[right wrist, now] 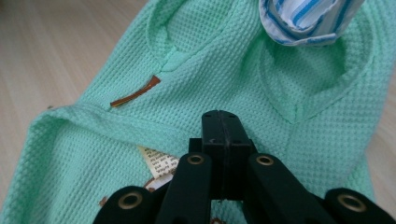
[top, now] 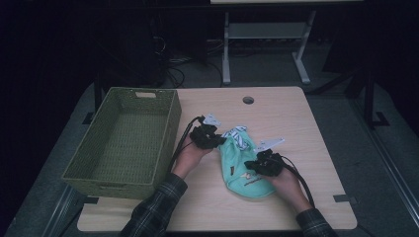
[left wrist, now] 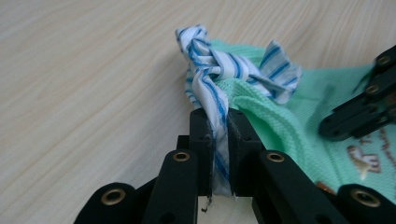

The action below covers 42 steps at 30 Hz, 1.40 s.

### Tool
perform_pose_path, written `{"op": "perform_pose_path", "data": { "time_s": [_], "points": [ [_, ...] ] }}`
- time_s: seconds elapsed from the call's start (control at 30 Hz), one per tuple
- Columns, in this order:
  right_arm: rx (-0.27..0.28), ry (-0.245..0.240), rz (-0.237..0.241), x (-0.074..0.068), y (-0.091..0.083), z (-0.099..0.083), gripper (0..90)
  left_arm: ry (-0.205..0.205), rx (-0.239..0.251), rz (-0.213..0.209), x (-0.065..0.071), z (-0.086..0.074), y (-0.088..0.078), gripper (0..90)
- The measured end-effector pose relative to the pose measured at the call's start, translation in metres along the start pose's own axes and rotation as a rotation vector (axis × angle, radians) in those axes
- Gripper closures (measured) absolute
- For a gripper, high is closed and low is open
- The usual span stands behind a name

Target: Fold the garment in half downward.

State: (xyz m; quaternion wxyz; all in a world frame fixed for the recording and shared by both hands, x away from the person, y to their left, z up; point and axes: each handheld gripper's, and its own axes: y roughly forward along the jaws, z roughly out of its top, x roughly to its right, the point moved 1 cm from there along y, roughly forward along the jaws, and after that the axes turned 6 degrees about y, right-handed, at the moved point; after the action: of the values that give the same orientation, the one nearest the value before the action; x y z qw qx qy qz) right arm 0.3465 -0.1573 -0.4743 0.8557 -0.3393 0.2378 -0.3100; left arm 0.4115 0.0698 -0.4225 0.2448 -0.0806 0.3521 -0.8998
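My left gripper [left wrist: 218, 140] pinches the striped cloth [left wrist: 219, 70]; my right gripper [right wrist: 223, 140], jaws together, presses on the green garment [right wrist: 210, 60] just beyond it. Both look soft and light, best held by an edge.

Green garment [right wrist: 224, 70] waffle-knit cloth; striped cloth [left wrist: 219, 70] thin, smooth; table [left wrist: 84, 93] matt wood-grain; basket [top: 123, 143] woven.

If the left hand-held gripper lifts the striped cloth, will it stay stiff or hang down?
Probably it hangs limp: the striped cloth is crumpled and twisted where the left hand-held gripper pinches it. It looks thin and light, so it should lift easily. It may drag the green garment, since the two lie bunched together.
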Motion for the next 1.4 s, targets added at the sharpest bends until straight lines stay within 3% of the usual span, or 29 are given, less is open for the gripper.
{"op": "perform_pose_path", "data": {
  "time_s": [0.2,0.23,0.47,0.77,0.97,1.13,1.4],
  "points": [
    [0.007,-0.008,-0.021,-0.002,0.007,0.006,90.0,-0.015,0.039,-0.006,0.000,0.006,-0.011,81.6],
    [-0.006,-0.026,-0.041,-0.003,0.010,0.011,90.0,-0.016,0.048,-0.010,0.000,0.006,-0.013,81.6],
    [0.000,-0.023,-0.038,-0.004,0.017,0.017,90.0,-0.014,0.070,-0.018,0.001,0.011,-0.021,81.7],
    [-0.005,-0.032,-0.032,-0.004,-0.015,0.004,89.9,-0.038,0.093,-0.006,-0.004,0.011,-0.027,81.7],
    [-0.029,-0.003,-0.026,0.005,-0.037,-0.026,89.9,-0.032,0.093,0.002,-0.005,0.011,-0.031,81.7],
    [-0.045,0.013,-0.024,0.008,-0.037,-0.035,90.0,-0.020,0.093,-0.012,0.001,0.014,-0.031,81.7],
    [-0.048,0.011,-0.032,0.009,-0.037,-0.035,90.0,0.011,0.107,-0.055,0.014,0.020,-0.033,81.7]
  ]
}}
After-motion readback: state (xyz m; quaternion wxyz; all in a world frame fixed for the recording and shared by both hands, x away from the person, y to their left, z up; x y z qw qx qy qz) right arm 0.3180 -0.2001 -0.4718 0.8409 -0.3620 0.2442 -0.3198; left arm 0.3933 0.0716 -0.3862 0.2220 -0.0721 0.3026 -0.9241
